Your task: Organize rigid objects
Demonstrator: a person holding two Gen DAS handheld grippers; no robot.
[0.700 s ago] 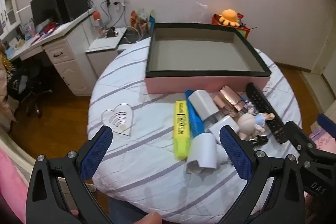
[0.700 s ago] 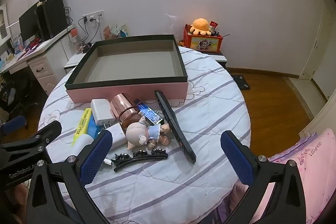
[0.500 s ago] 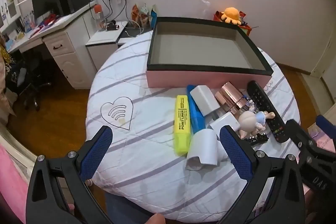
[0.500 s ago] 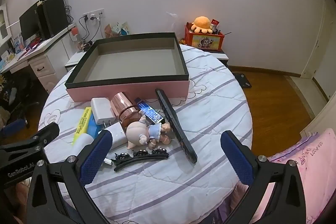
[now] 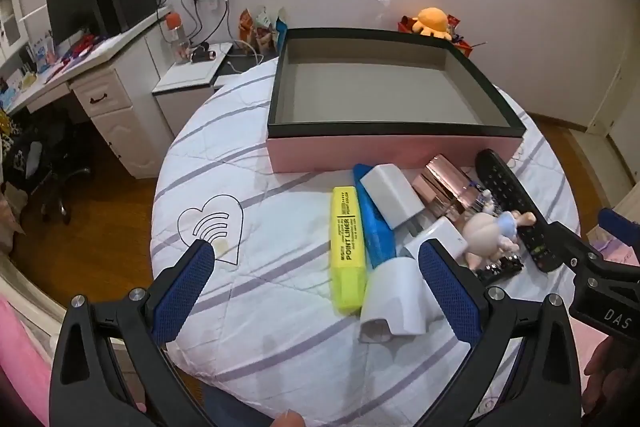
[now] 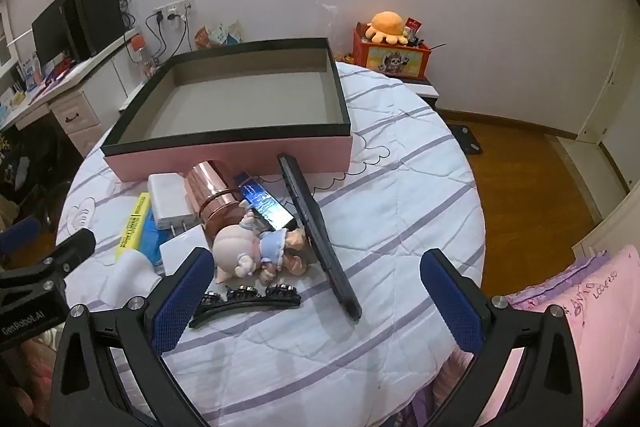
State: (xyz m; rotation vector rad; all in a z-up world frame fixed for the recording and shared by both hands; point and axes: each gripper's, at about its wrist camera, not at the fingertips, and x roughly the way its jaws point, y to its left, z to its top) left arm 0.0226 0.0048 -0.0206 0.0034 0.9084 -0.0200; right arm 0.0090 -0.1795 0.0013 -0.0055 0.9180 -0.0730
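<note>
The left gripper (image 5: 316, 281) and right gripper (image 6: 316, 287) are both hanging wide open, holding nothing, above the toys beside the empty pink box (image 6: 240, 151).

"POINT LINER" on the yellow highlighter (image 5: 347, 247); "DAS" on the right tongs (image 5: 592, 263).
</note>
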